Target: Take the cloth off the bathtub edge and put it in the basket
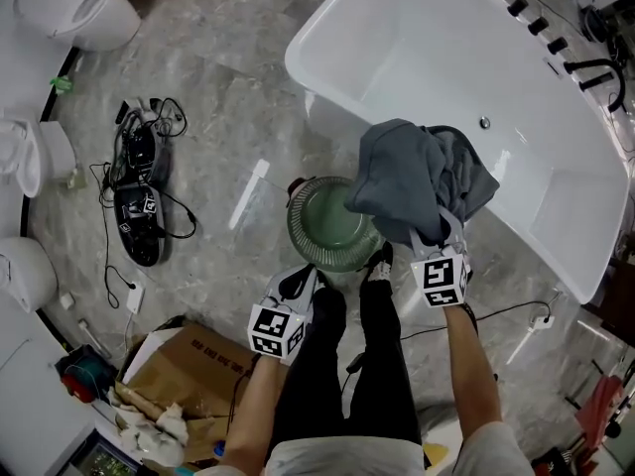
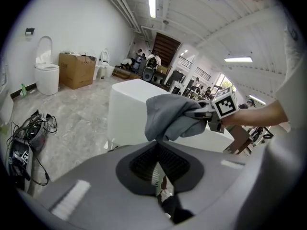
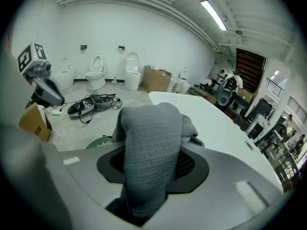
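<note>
My right gripper (image 1: 440,234) is shut on a grey cloth (image 1: 417,172), which hangs bunched just above and to the right of the round green basket (image 1: 298,221) on the floor. In the right gripper view the cloth (image 3: 151,143) fills the jaws and hides the fingertips. The white bathtub (image 1: 446,58) stands just beyond the cloth. My left gripper (image 1: 298,284) is low at the basket's near rim, jaws together with nothing in them. From the left gripper view the cloth (image 2: 170,114) hangs from the right gripper (image 2: 201,113) in front of the bathtub (image 2: 127,109).
Black devices with tangled cables (image 1: 139,196) lie on the marble floor to the left. A torn cardboard box (image 1: 189,375) sits at the near left. Toilets (image 1: 74,8) line the left wall. The person's black-trousered legs (image 1: 347,365) stand right behind the basket.
</note>
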The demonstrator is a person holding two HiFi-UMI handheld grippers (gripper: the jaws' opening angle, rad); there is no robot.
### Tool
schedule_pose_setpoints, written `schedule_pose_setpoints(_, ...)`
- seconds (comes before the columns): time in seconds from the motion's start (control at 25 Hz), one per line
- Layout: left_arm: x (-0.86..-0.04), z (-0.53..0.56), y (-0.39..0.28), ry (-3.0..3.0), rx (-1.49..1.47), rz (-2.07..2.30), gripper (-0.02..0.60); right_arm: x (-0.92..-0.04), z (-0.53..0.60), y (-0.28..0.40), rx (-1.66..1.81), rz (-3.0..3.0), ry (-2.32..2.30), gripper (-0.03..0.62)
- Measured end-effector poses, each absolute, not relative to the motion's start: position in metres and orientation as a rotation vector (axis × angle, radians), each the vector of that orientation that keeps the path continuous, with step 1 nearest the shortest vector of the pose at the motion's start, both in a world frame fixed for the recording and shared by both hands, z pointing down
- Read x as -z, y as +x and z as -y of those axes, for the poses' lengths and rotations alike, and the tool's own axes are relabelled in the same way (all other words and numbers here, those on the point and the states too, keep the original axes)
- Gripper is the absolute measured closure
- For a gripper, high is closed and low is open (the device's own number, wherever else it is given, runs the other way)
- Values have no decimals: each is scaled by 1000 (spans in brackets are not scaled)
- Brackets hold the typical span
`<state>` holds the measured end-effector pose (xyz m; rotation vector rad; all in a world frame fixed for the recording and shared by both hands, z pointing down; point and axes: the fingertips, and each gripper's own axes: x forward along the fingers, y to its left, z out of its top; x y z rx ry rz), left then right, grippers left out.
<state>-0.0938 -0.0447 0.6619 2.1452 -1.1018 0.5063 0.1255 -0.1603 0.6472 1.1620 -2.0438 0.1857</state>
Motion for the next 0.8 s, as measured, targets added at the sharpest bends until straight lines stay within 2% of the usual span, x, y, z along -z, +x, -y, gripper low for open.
schedule_pose_setpoints(0.8,-671,25,-159,2034,-414,1246,525,-671,79,-37,-359,2253,884,425)
